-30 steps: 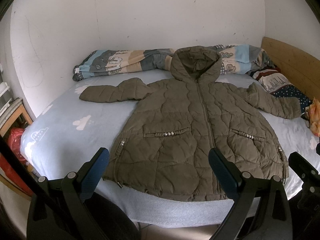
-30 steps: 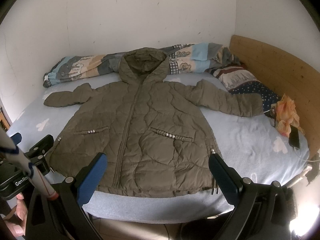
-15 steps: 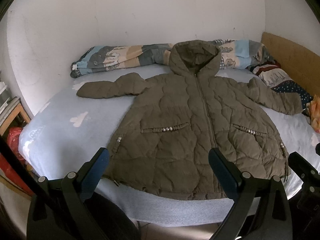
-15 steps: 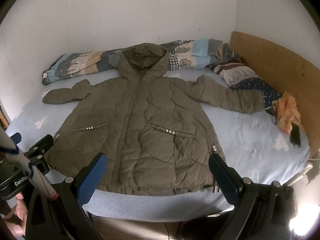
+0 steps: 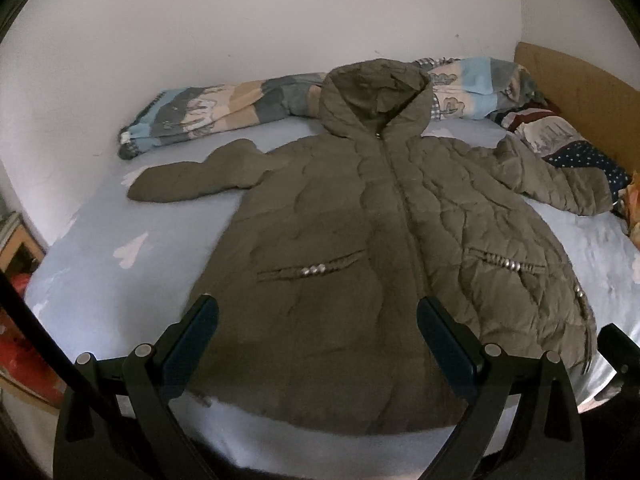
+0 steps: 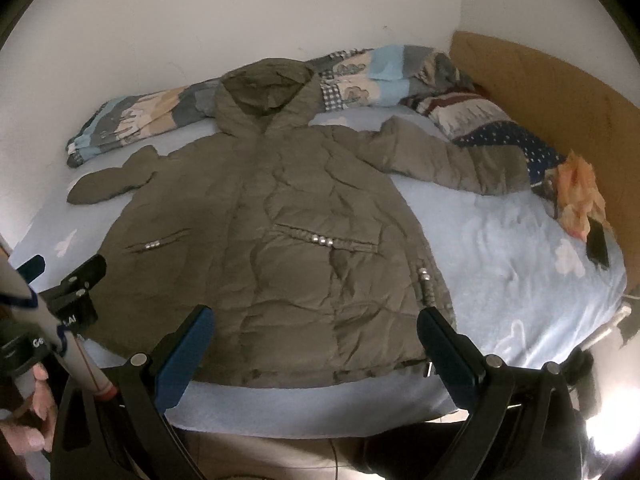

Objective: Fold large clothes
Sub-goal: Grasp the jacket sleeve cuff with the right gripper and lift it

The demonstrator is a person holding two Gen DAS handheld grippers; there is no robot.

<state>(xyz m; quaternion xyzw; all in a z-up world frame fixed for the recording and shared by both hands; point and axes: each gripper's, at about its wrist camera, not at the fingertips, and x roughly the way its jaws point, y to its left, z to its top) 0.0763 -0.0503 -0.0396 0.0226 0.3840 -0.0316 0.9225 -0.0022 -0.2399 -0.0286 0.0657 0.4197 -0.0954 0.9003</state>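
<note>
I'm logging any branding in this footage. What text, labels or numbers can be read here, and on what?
"Ge": white letters on the left gripper body, right wrist view; the rest is hidden behind a white pole.
"AI": on the same body, above it; only a fragment shows.
Coat, quilt and pillows: patterns only, no legible text.

Light blue bedsheet [image 6: 520, 280] with white cloud print, fills centre of frame. Rolled patchwork quilt [image 5: 224, 114] along white wall [image 5: 240, 20], upper centre. Striped and star-dotted pillow [image 6: 492, 124] at upper right, beside wooden headboard [image 6: 560, 92]. Orange cloth [image 6: 576, 196] at right edge, black phone [image 6: 598, 246] just below it. Red item [image 5: 16, 340] at lower left edge, off bed.
</note>
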